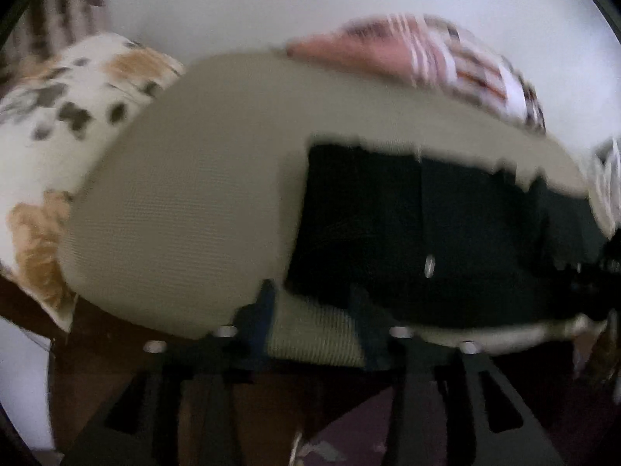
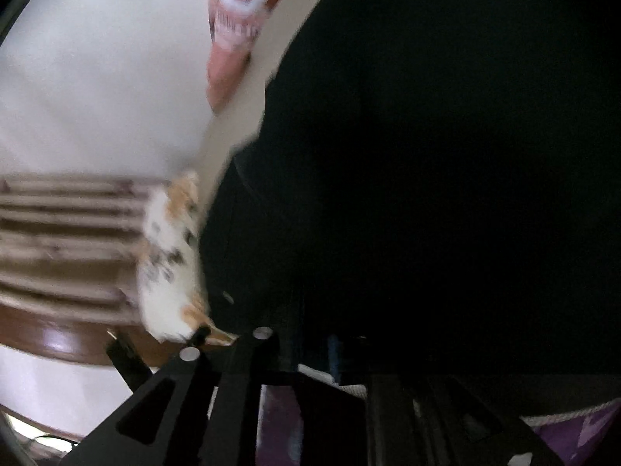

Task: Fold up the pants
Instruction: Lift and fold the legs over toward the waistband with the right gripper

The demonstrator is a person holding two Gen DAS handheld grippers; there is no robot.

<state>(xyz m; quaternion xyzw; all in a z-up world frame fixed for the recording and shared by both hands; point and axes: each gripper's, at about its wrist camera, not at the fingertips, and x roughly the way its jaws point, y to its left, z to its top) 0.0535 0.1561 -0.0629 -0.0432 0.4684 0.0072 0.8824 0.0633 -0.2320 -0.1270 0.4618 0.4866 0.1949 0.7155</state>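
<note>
The black pants [image 1: 419,233] lie flat on a beige mattress [image 1: 186,194], toward its right side in the left wrist view, their long axis running across the picture from near the middle out to the right edge; a small pale button or rivet shows on the cloth. The left gripper [image 1: 314,330] hangs over the near edge of the pants with its jaws spread apart, bare mattress and the cloth's edge showing between them, nothing pinched. In the right wrist view the pants [image 2: 427,194] fill most of the frame as a dark mass; the right gripper [image 2: 318,345] sits low against them, its jaws only slightly parted, though it is too dark to tell whether cloth is caught. A spotted white and orange pillow [image 1: 66,116] lies at the mattress's left, a striped pink cloth [image 1: 446,58] behind, against a white wall [image 1: 271,4]
</note>
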